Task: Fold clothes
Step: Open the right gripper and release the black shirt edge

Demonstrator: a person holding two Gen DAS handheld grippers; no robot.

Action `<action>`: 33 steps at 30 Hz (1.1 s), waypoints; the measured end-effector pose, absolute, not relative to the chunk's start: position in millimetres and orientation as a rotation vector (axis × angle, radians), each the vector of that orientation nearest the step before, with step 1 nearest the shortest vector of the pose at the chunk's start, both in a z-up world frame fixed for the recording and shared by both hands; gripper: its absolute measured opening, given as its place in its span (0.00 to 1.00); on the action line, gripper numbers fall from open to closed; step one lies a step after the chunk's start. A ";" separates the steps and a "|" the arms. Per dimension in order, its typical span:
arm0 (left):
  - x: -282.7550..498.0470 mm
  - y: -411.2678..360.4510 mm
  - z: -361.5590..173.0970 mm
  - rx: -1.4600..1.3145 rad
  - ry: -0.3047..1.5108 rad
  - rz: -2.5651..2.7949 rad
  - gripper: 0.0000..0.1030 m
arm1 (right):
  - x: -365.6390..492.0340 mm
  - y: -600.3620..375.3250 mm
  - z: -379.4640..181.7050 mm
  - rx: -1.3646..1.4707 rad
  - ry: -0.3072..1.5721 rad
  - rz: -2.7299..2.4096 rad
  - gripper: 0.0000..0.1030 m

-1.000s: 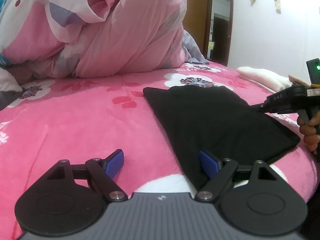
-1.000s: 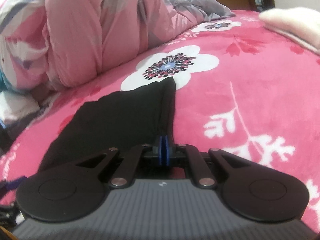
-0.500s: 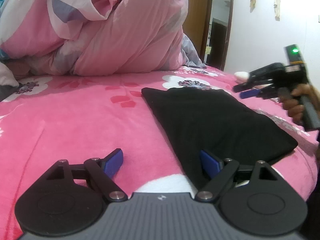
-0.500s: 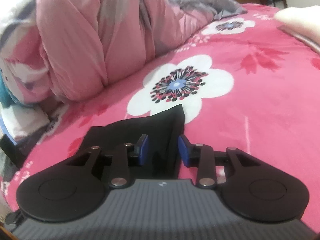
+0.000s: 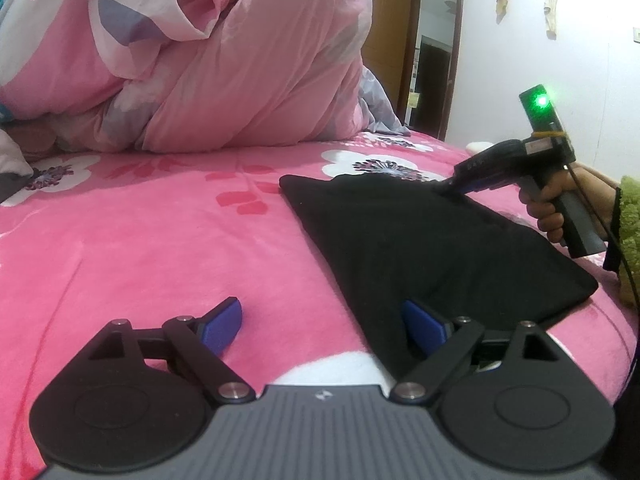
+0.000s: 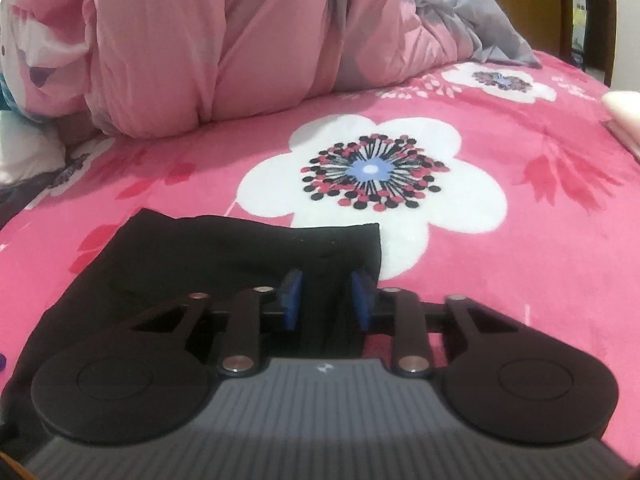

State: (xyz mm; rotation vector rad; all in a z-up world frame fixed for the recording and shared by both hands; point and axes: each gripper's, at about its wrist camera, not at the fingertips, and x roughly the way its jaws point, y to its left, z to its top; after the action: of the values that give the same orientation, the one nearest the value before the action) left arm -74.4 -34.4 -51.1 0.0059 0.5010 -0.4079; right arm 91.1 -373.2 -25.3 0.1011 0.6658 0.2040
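From my left wrist, my left gripper point(image 5: 322, 326) is spread wide and holds nothing; its right pad rests over the near edge of the black garment point(image 5: 420, 240), its left pad over the bare pink blanket point(image 5: 160, 240). The garment lies flat toward two o'clock, already folded to a neat, roughly rectangular shape. At three o'clock my right hand point(image 5: 560, 208) holds the right gripper point(image 5: 450, 188), its tip at the garment's far right edge.

From my right wrist, the right gripper point(image 6: 326, 300) has just been closing, with a raised ridge of the black garment point(image 6: 200, 264) between its pads. The gap is narrow, but I cannot tell whether the pads press the cloth yet. The garment runs toward ten o'clock, its corner touching the white flower print at twelve.

I judge the fold partly done: at least one more fold seems to remain, starting from this edge.
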 end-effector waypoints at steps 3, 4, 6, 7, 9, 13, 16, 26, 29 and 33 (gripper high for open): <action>-74.4 -35.1 -49.6 0.009 0.504 -0.405 0.86 | 90.8 -374.4 -24.4 0.114 0.653 0.204 0.05; -74.5 -35.6 -48.5 0.012 0.506 -0.403 0.86 | 90.5 -374.6 -23.7 0.116 0.646 0.203 0.05; -74.6 -37.3 -45.6 0.032 0.510 -0.395 0.86 | 90.1 -373.7 -19.5 0.101 0.617 0.194 0.04; -74.7 -38.2 -44.1 0.042 0.512 -0.391 0.86 | 91.0 -373.5 -18.0 0.094 0.608 0.191 0.04; -74.7 -39.6 -42.3 0.057 0.513 -0.388 0.86 | 93.0 -373.0 -15.5 0.082 0.592 0.184 0.04; -73.9 -39.3 -44.7 0.052 0.520 -0.388 0.86 | 102.5 -372.4 -22.7 0.073 0.595 0.168 0.04; -73.7 -39.4 -44.7 0.051 0.520 -0.389 0.87 | 105.5 -371.8 -29.3 0.067 0.594 0.152 0.04; -70.1 -37.1 -46.1 0.038 0.527 -0.404 0.87 | 98.2 -393.6 -28.0 0.194 0.621 0.082 0.24; -69.4 -35.3 -45.2 0.027 0.530 -0.407 0.87 | 66.5 -413.9 -11.2 0.292 0.592 0.035 0.24; -70.5 -32.4 -42.9 0.005 0.536 -0.405 0.87 | -2.4 -425.6 9.1 0.402 0.564 0.071 0.25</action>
State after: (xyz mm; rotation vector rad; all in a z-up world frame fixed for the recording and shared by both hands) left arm -70.5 -32.4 -42.9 0.0045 0.5363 -0.4048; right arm -2.4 -425.6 9.1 0.4016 0.5636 0.0710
